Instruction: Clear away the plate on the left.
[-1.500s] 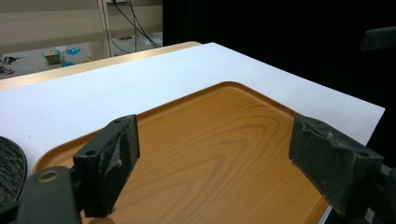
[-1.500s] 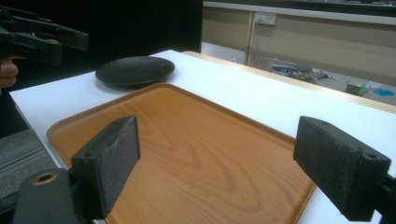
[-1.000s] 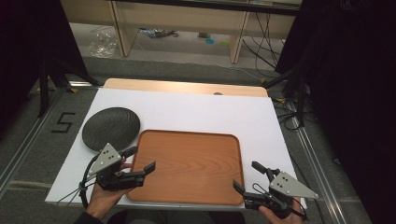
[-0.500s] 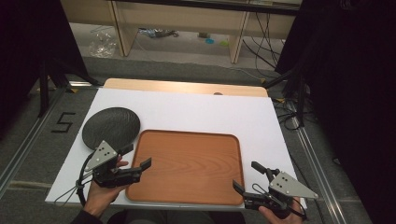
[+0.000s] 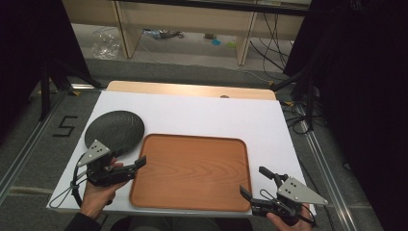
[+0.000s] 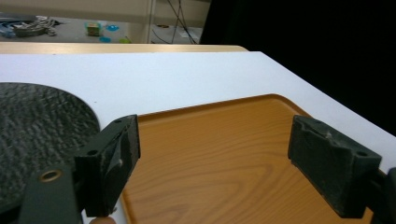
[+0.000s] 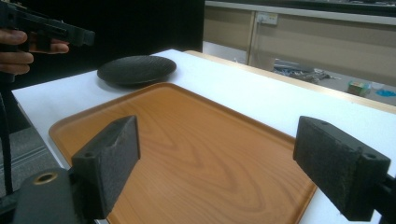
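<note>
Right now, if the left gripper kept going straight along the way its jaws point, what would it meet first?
Probably the wooden tray. The left gripper is open and aims across the tray's near-left corner, with the black plate off to its side. How high it sits above the rim is unclear, so it may pass over.

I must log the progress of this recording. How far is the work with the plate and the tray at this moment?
Done: nothing visible yet; the wooden tray is empty, and the dark plate lies on the white table beside the tray's left edge. In hand: the left gripper is open near the plate, holding nothing. The right gripper waits open at the tray's near right corner. Left: probably gripping the plate and moving it.
</note>
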`<state>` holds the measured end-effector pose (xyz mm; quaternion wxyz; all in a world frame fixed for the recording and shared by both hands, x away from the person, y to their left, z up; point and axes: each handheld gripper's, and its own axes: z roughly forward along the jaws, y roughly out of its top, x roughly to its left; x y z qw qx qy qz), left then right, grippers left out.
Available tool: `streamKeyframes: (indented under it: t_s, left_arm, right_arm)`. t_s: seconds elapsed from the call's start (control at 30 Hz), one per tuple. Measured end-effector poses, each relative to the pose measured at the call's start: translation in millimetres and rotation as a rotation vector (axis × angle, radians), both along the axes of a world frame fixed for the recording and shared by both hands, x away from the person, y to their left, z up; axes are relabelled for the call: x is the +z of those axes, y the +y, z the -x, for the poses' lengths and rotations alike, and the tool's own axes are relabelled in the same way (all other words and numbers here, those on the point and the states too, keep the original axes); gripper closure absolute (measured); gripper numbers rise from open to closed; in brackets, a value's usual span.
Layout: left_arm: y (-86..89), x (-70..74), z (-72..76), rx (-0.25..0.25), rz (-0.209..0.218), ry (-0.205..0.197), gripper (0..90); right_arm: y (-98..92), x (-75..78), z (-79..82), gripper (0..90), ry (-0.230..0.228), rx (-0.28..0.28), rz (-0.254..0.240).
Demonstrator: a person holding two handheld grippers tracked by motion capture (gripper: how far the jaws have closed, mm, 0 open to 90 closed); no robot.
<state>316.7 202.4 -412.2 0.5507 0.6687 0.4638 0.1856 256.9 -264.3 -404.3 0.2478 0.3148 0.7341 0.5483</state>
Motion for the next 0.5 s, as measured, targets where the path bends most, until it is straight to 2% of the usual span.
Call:
streamKeyframes:
  t_s: [0.07, 0.13, 0.17, 0.27, 0.3, 0.33, 0.37, 0.4, 0.5]
  left_arm:
    - [3.6, -0.3, -1.8, 0.015, -0.003, 0.005, 16.9]
    - [5.5, -0.3, -2.6, 0.023, -0.003, 0.008, 16.9]
    - [8.4, -0.6, -4.1, 0.030, -0.002, 0.013, 16.9]
    - [14.5, -1.1, -6.8, 0.054, 0.004, 0.021, 16.9]
    - [16.1, -1.4, -7.5, 0.060, 0.004, 0.024, 16.9]
    - [17.6, -1.7, -8.2, 0.067, 0.007, 0.028, 17.0]
    - [19.2, -1.8, -8.8, 0.072, 0.001, 0.035, 17.0]
    - [20.5, -2.3, -9.6, 0.078, 0.004, 0.037, 17.0]
    - [25.3, -2.4, -11.4, 0.089, 0.009, 0.044, 17.0]
  right_arm:
    - [0.4, -0.1, 0.7, 15.8, 0.013, -0.010, 0.000]
    - [0.1, -0.2, 0.1, 15.7, 0.000, -0.010, 0.004]
    - [0.5, 0.0, 1.1, 15.8, 0.016, -0.008, -0.001]
    - [-0.1, -0.2, 0.1, 15.8, 0.000, -0.010, 0.004]
    - [0.3, 0.1, 1.0, 15.8, 0.015, -0.008, -0.002]
    - [0.1, 0.0, 0.0, 15.8, 0.003, -0.002, 0.002]
    - [0.4, -0.1, 0.9, 15.8, 0.016, -0.008, 0.000]
    - [0.1, -0.3, 0.1, 15.8, 0.000, -0.010, 0.005]
    - [0.3, 0.2, 0.2, 15.8, 0.007, 0.000, 0.006]
